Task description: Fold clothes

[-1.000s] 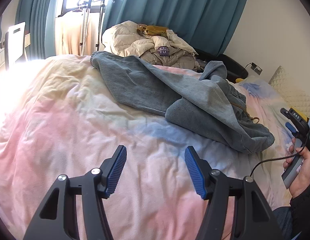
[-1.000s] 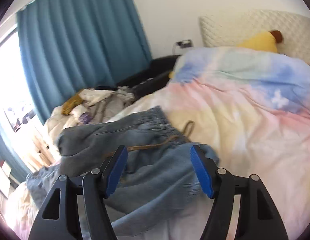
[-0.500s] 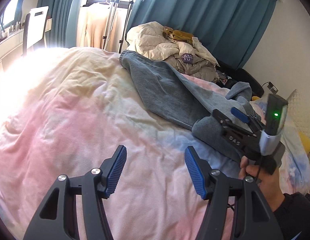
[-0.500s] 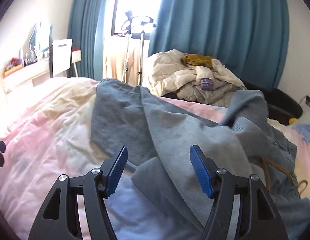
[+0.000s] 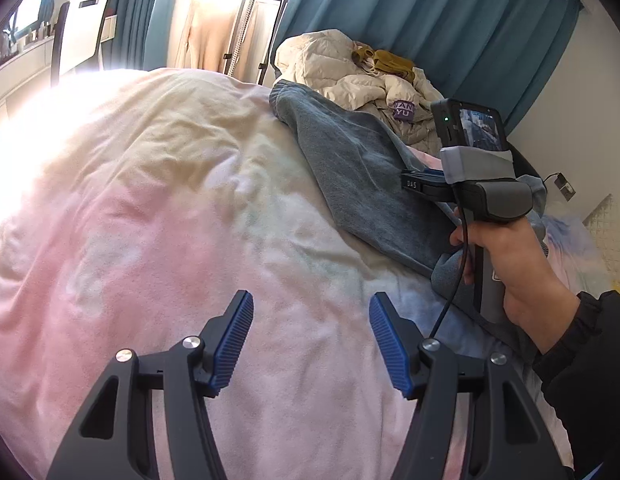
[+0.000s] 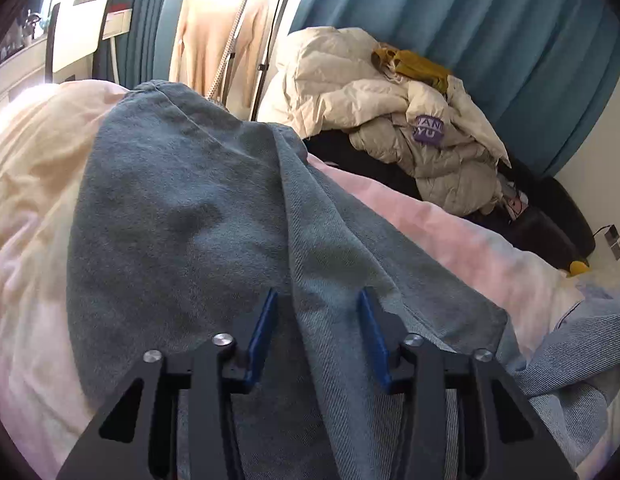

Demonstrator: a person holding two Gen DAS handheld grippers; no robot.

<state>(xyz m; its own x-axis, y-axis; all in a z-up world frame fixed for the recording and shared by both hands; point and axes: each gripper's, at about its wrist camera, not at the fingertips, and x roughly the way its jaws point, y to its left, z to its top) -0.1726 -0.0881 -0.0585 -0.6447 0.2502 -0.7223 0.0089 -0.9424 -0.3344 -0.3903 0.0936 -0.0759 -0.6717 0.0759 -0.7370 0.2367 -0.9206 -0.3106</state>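
The grey-blue trousers [image 6: 181, 216] lie on the bed's pastel duvet [image 5: 149, 216]. Their long axis runs from the near right side of the bed toward the far edge, where one leg end [image 5: 283, 98] points at the heap of cream down jackets [image 6: 374, 92] beyond the bed. In the right wrist view, a raised fold of the fabric passes between the jaws.

The left gripper [image 5: 310, 338] hangs over bare pink duvet near the bed's near edge, jaws spread wide and holding nothing. The right gripper [image 6: 317, 332] is low over the trousers, jaws partly closed, with the fold between its blue pads [image 6: 263, 330]; whether the pads press the fabric cannot be told. In the left wrist view, the right hand [image 5: 518, 264] grips the handle upright, with the device levelled toward the far edge.

Half a second ago the right gripper's jaws were wide apart above the trousers; they are now narrower and closer to the cloth. The left gripper's jaw opening is unchanged.
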